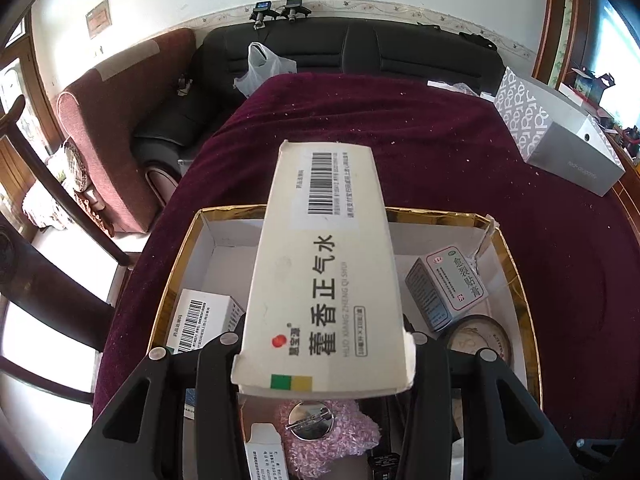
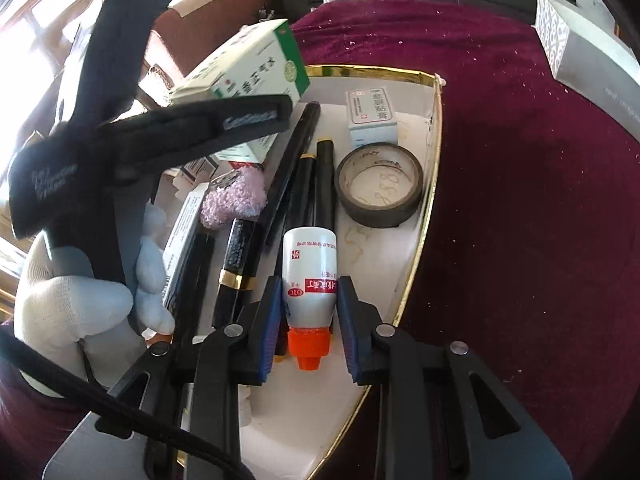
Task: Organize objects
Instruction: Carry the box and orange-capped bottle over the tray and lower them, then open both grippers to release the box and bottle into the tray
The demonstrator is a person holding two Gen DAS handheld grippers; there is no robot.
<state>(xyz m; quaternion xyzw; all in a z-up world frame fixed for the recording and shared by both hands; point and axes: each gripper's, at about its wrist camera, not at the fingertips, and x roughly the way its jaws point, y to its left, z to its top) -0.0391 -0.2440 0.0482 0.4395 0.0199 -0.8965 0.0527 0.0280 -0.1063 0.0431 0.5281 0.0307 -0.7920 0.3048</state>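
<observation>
two grippers hung over the gold-rimmed tray on the dark red cloth, each clamped on something. the left gripper held the long cream medicine box by its near end, so most of the box stuck out forward above the tray. the right gripper pinched a small white bottle with an orange cap, its pads pressed against the bottle's sides, low over the tray floor.

largest risk first: the long box was gripped only at one end, and that end looked dented; it could have pivoted or slipped and landed across the smaller grey box or the roll of black tape. the two grippers were close together, and a gloved hand sat just beside the pens, so a careless swing might have knocked them. the round bottle could have twisted between the flat pads, and once released it might have rolled against the pens. a pink fuzzy item lay nearby, soft enough to matter little.

readable writing: the long box read "藿香正气水" with "huo xiang zheng qi shui" beneath, plus a barcode. the grey box read "愈裂贴膏". the bottle showed a red "otc" oval, upside down; its other characters were too small to read.
</observation>
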